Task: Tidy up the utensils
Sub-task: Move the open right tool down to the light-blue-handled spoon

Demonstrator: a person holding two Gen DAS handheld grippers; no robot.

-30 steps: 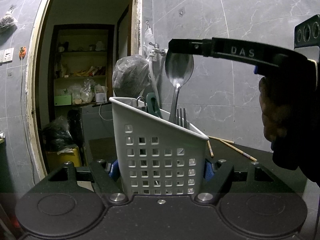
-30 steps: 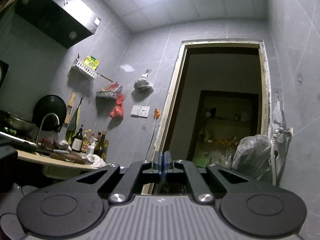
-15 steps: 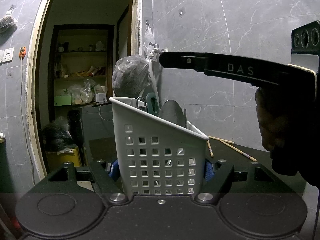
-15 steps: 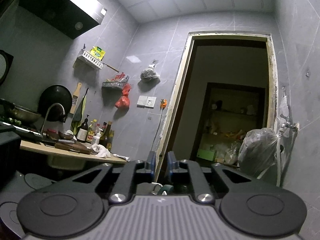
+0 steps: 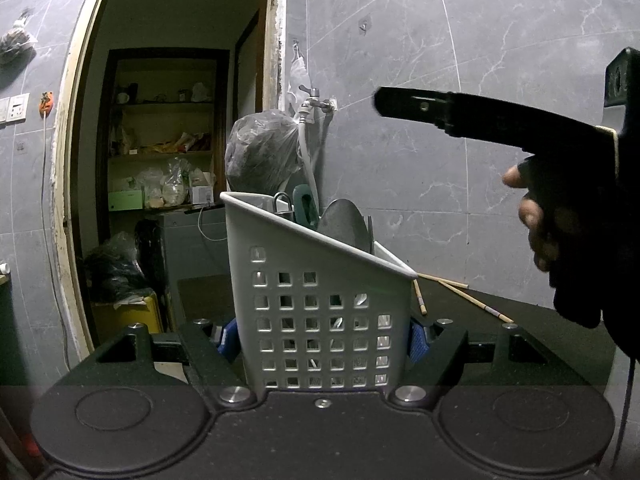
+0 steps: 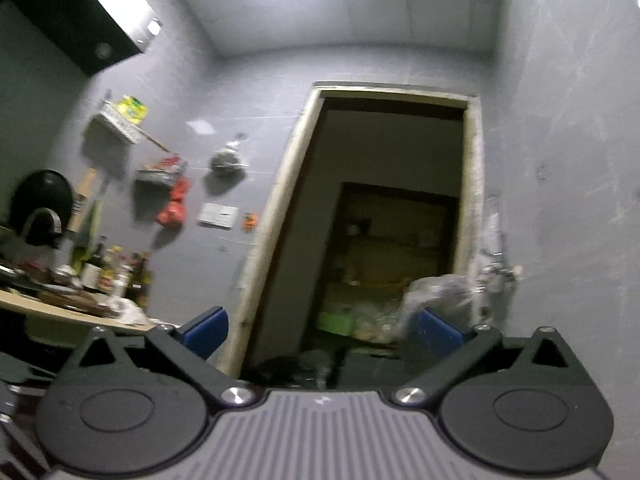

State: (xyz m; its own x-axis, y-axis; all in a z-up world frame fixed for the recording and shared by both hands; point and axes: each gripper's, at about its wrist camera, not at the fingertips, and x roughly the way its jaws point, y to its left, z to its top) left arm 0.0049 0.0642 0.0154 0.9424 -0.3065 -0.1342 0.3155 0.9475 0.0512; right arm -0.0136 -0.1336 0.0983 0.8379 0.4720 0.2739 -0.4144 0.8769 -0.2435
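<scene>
my left claw (image 5: 322, 336) grips the white caddy (image 5: 316, 304), spoon (image 5: 344, 226) inside; right claw (image 6: 320, 330) just popped wide open, holding nothing.

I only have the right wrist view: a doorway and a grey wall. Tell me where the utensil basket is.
Observer: The white basket stands upright, clamped between the pads of the left tool.
Operator: Report what is still lying outside it.
Observer: Two wooden chopsticks lie on the dark counter, behind the basket and to its right in the left wrist view.
</scene>
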